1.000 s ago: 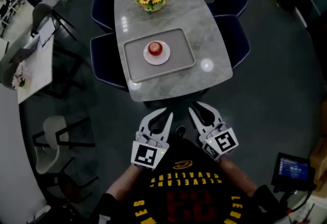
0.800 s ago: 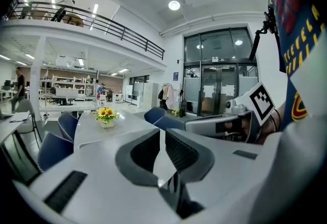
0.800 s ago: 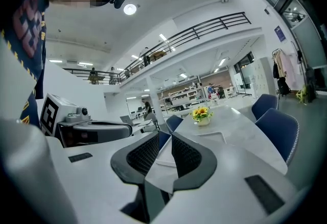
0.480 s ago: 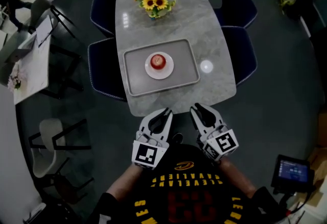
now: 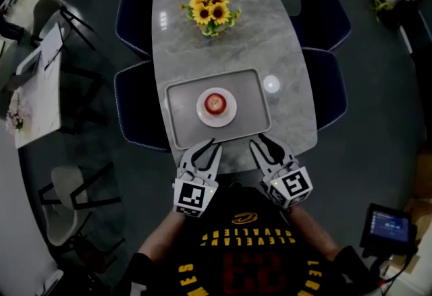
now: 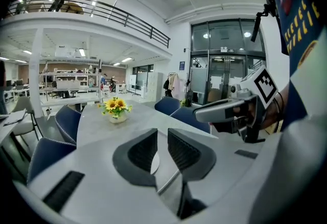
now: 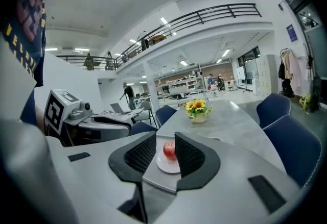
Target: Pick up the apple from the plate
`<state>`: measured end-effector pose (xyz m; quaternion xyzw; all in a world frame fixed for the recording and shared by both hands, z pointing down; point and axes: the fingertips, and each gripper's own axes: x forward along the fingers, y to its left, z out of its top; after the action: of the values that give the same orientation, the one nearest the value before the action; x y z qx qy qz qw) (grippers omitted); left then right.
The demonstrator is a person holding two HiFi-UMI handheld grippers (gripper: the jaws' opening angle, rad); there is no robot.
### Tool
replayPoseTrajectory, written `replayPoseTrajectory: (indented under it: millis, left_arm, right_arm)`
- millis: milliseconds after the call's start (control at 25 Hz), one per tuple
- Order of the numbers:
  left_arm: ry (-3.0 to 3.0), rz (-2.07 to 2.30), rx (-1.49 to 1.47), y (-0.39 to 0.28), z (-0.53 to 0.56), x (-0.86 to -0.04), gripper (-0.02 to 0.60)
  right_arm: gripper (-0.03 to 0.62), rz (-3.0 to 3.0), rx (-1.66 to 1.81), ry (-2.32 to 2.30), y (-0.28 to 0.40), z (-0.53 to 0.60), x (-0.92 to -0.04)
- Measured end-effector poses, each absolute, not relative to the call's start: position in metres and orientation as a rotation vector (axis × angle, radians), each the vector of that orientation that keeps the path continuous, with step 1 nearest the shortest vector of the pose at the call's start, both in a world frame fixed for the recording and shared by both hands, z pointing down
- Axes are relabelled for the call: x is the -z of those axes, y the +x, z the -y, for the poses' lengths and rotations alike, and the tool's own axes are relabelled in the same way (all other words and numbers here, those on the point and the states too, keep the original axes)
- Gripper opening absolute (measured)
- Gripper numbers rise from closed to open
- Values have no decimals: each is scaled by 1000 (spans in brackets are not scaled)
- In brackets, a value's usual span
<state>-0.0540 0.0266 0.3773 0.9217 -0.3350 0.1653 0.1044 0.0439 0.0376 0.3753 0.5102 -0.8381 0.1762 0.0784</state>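
The person's black shirt (image 5: 250, 257) has yellow letters and a big red 23. They are upside down in the head view, and the words are too hard to read. Each tong has a cube with a black and white square mark, with no words on it.

The apple (image 5: 215, 104) is red. It sits on a small white plate (image 5: 202, 114) in the middle of a grey tray (image 5: 181, 119). The tray lies on a grey stone table (image 5: 202, 52), near the edge by the person. A pot of sunflowers (image 5: 212, 11) stands further along the table.

The left gripper (image 5: 208, 148) has its jaws a little apart, with nothing in them. The right gripper (image 5: 263, 145) has just been opening its jaws, and they hold nothing. The apple shows far off through the gap. Both tongs are at the near edge of the tray, apart from the plate.

Blue chairs (image 5: 322, 18) stand on both sides. The floor (image 5: 378, 119) is dark. The room is big and bright, with a balcony rail (image 7: 204, 16) up high and glass doors (image 6: 225, 59).
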Motion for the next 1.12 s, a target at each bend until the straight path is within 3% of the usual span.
replayPoseTrajectory:
  millis: [400, 1120]
  left_arm:
    - [2578, 997, -761, -99, 30, -466, 63]
    - [2173, 1039, -819, -103, 64, -557, 63]
  right_arm:
    - [101, 2337, -591, 1401, 48, 9, -425]
    - [101, 2286, -932, 1114, 46, 66, -530]
